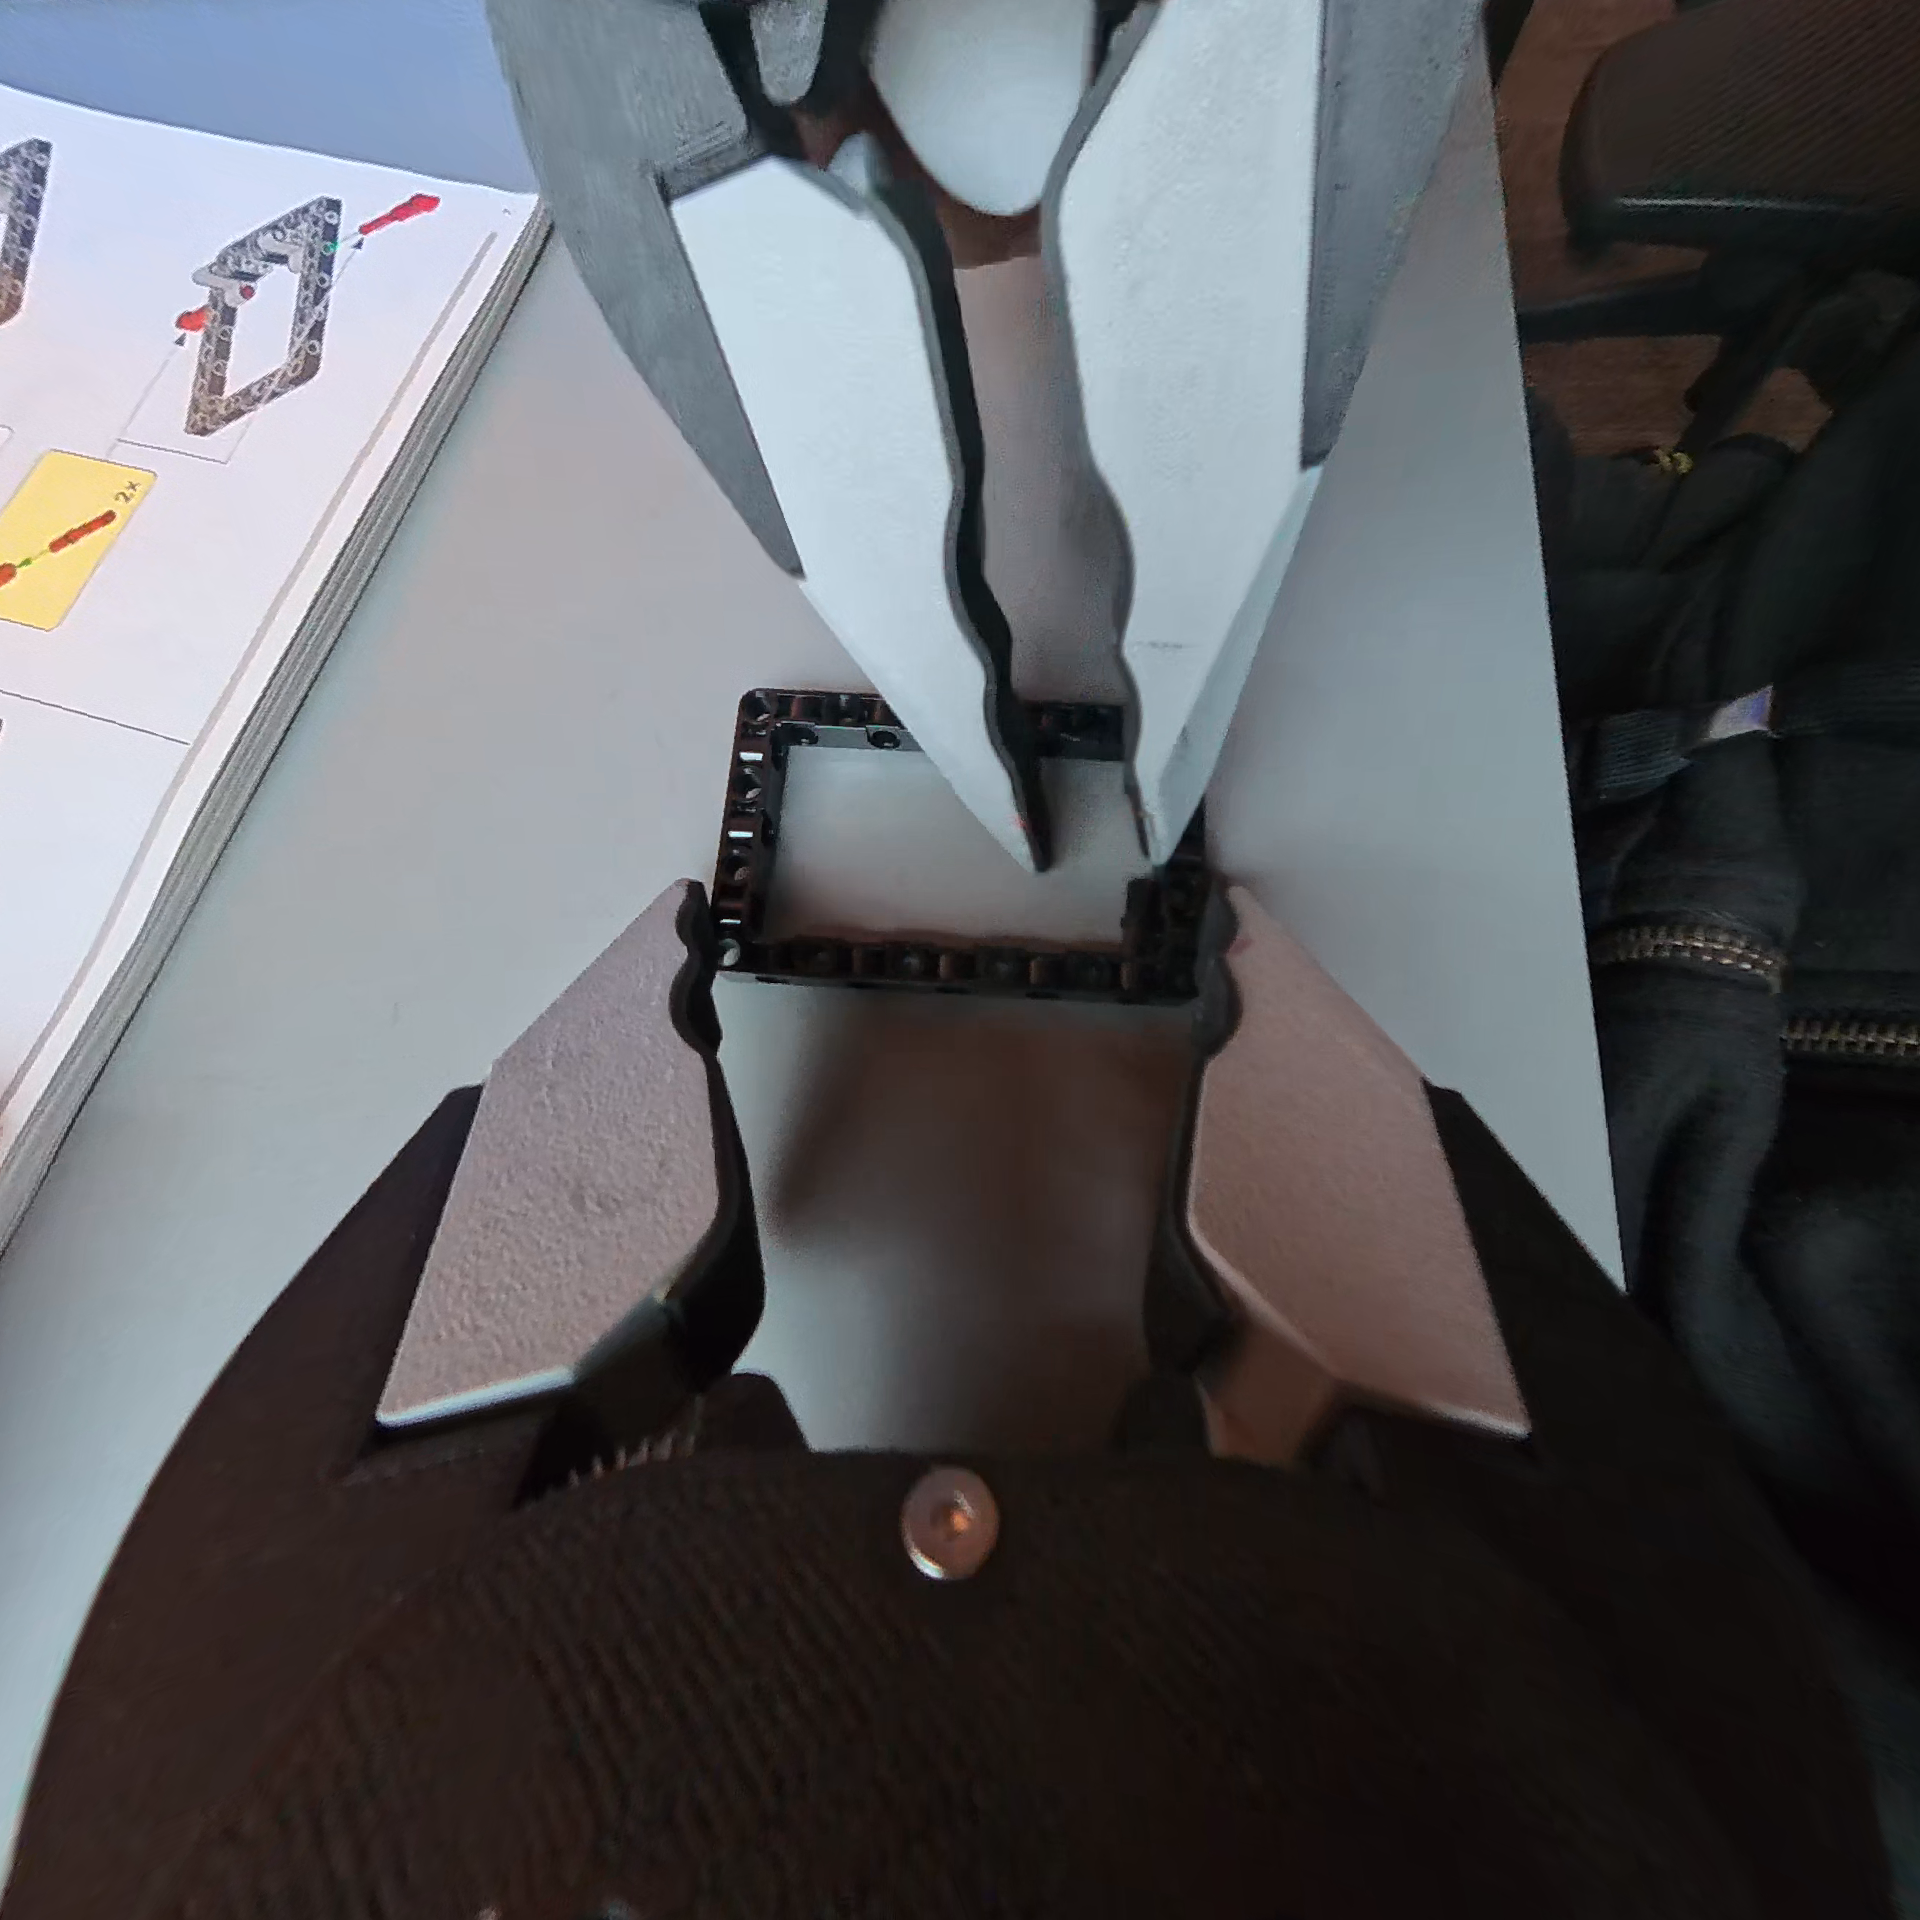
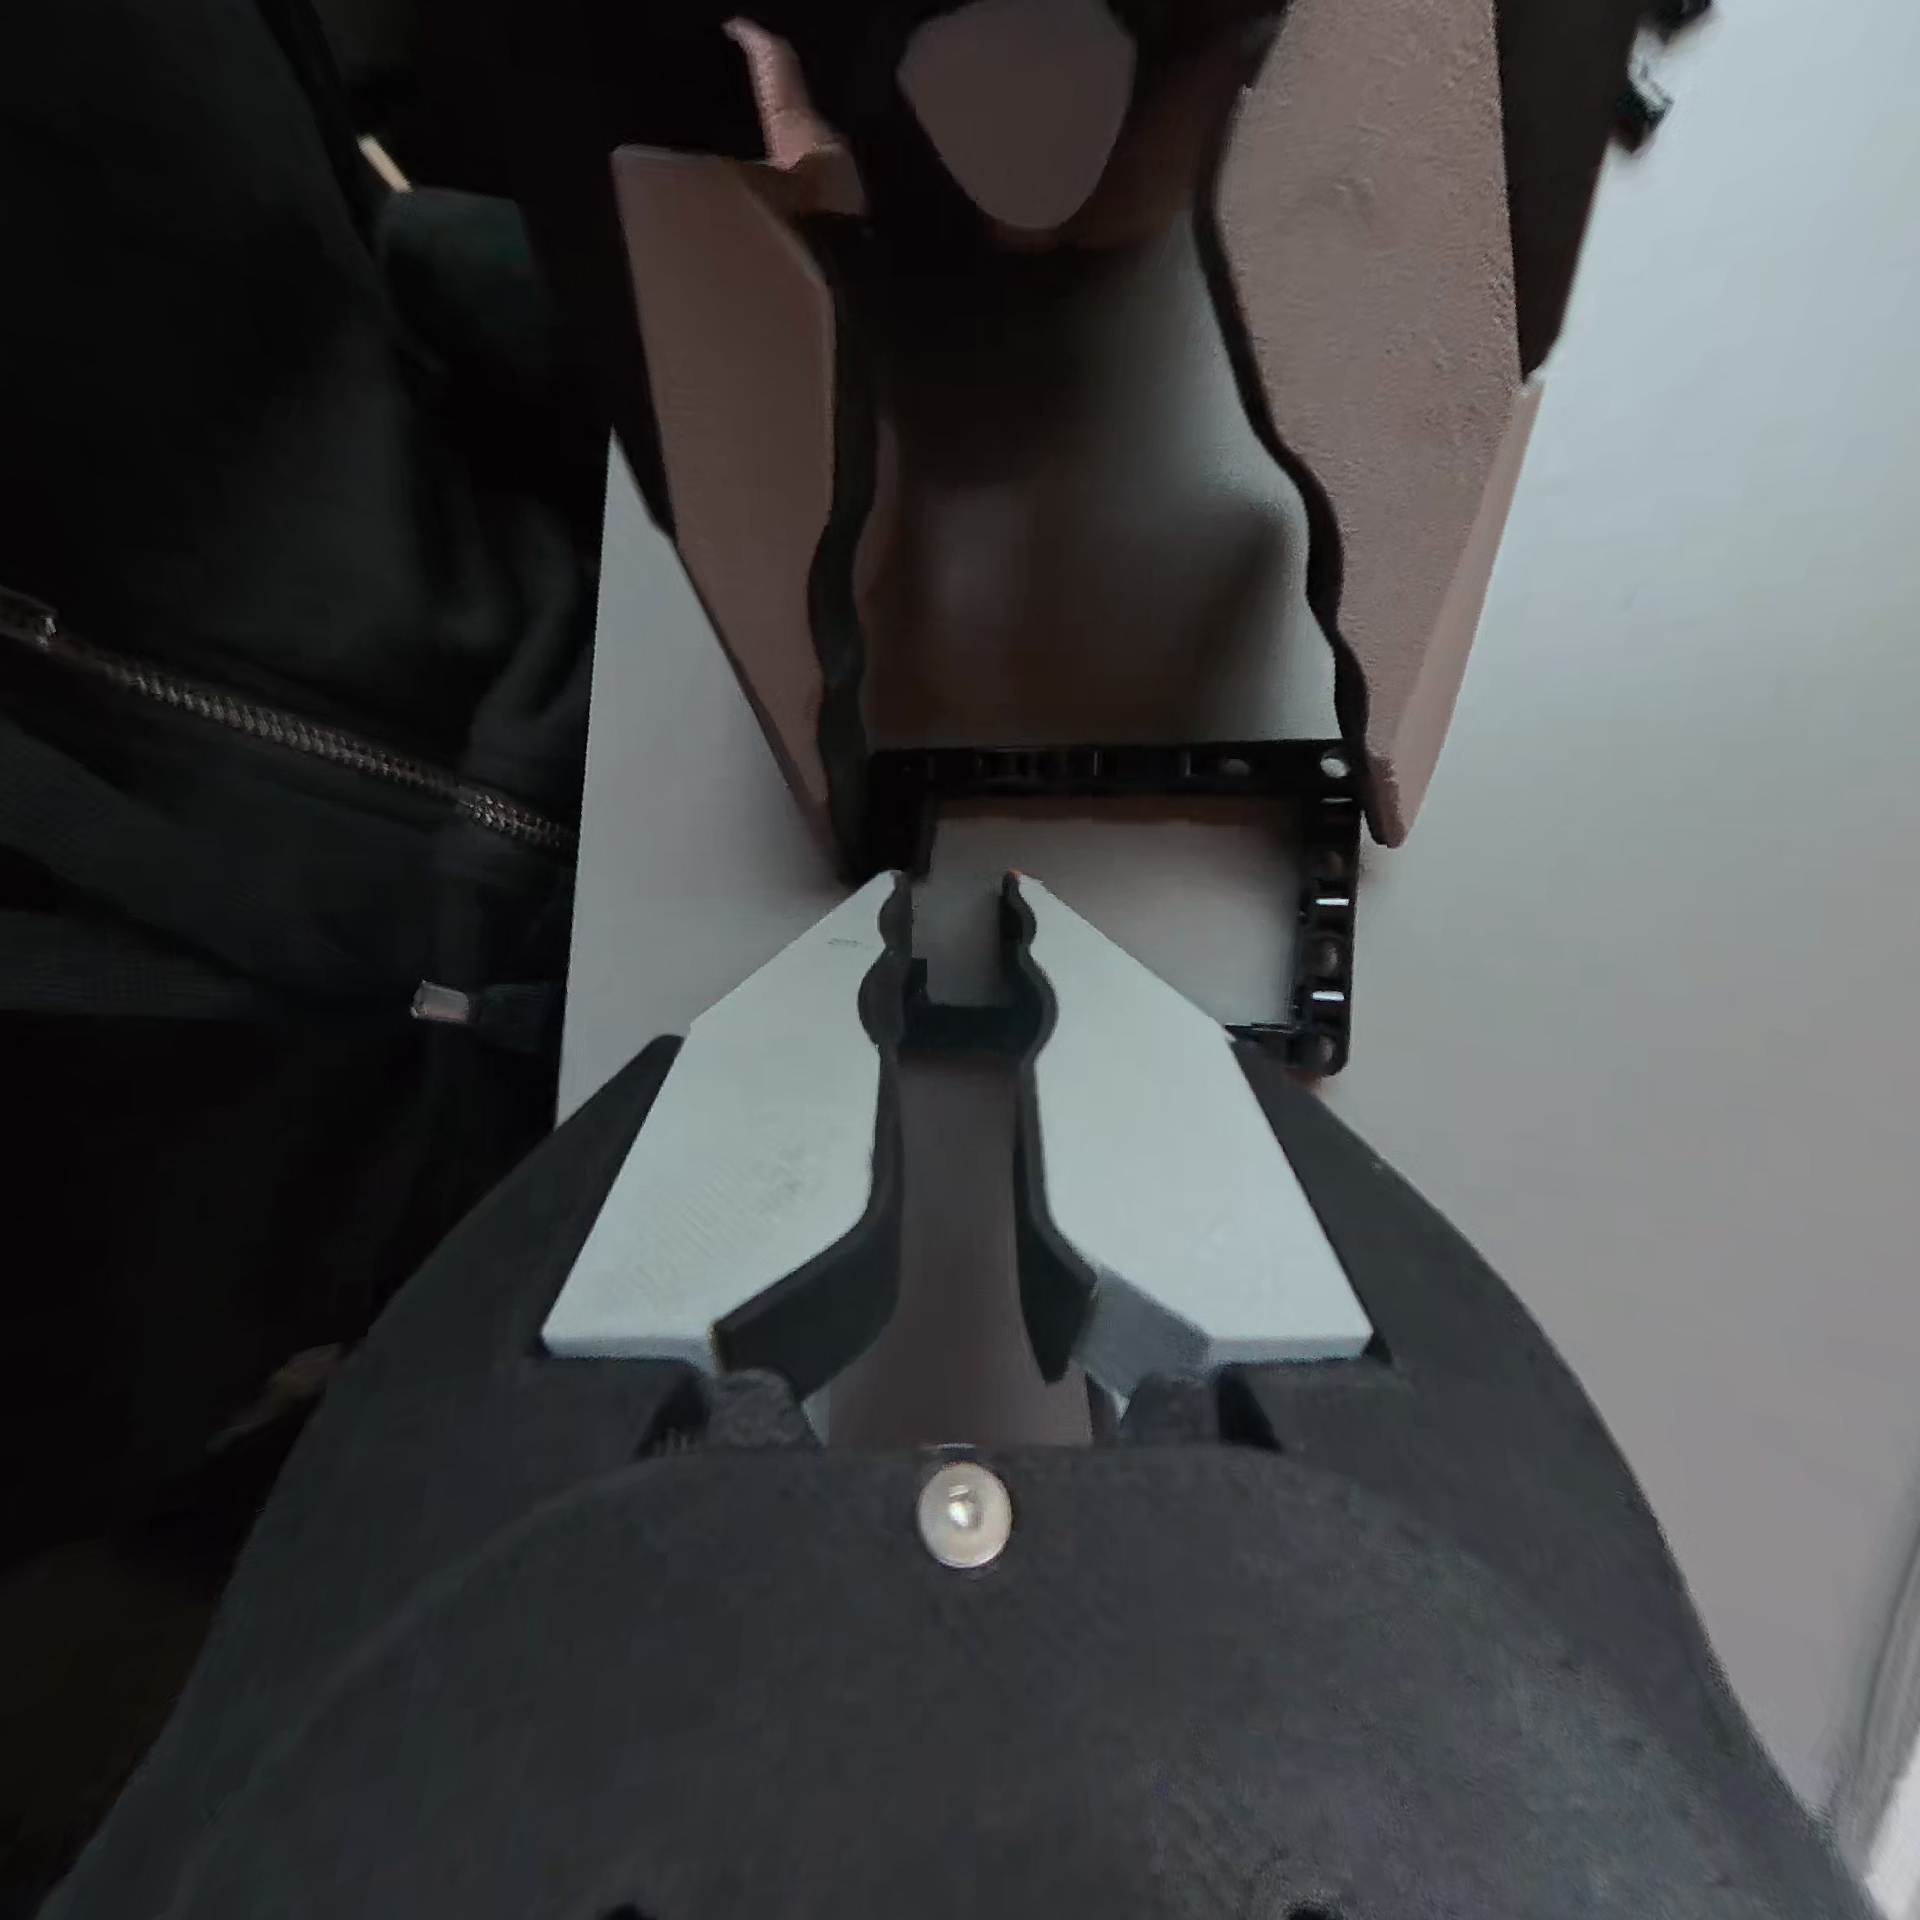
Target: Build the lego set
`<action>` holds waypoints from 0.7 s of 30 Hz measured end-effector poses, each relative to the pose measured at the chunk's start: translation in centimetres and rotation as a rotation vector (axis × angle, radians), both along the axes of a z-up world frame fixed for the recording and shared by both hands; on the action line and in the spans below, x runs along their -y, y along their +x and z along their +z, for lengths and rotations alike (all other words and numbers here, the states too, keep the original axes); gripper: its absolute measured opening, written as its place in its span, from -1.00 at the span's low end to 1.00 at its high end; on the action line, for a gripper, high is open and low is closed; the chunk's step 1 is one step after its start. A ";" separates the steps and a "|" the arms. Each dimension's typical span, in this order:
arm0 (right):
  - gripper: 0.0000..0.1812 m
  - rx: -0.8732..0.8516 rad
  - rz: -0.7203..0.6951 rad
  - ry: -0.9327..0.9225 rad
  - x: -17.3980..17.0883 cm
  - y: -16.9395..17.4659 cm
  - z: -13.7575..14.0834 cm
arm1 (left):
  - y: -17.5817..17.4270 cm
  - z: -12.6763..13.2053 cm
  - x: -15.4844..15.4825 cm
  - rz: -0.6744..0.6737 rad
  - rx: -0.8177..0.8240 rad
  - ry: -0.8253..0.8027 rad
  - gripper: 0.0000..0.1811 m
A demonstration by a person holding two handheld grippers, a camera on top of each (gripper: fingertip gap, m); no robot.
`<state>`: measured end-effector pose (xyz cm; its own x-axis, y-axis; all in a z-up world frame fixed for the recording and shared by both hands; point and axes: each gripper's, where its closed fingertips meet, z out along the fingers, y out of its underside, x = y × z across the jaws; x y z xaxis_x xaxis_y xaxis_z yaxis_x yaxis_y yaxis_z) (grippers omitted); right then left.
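A black square Technic frame [image 1: 935,968] lies on the white table [image 1: 520,935]. My left gripper [image 1: 956,935], with pinkish fingers, is shut across the frame's full width and holds its near side at both outer edges. It also shows in the right wrist view [image 2: 1107,800], on the frame [image 2: 1328,914]. My right gripper [image 2: 954,896], with pale blue fingers, comes in from the opposite side and is only narrowly open. Its tips sit at the frame's corner by the table edge, with bare table showing in the gap. It also shows in the left wrist view [image 1: 1096,847]. A grey piece [image 1: 847,738] lies along the frame's far beam.
An open instruction booklet [image 1: 208,468] lies on the table at the left. The table edge [image 1: 1558,831] runs close beside the frame. Beyond it are a dark bag with zippers [image 1: 1714,987], also in the right wrist view [image 2: 260,727], and a chair [image 1: 1714,156]. Left and right tips are no more than a few centimetres apart.
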<state>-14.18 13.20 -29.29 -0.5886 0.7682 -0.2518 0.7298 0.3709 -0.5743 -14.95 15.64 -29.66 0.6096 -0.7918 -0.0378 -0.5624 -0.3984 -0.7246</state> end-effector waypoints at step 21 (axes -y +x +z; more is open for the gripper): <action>-0.98 -0.535 0.454 0.281 0.7 -0.2 -0.2 | 0.4 -0.2 0.3 -0.113 0.018 -0.037 0.02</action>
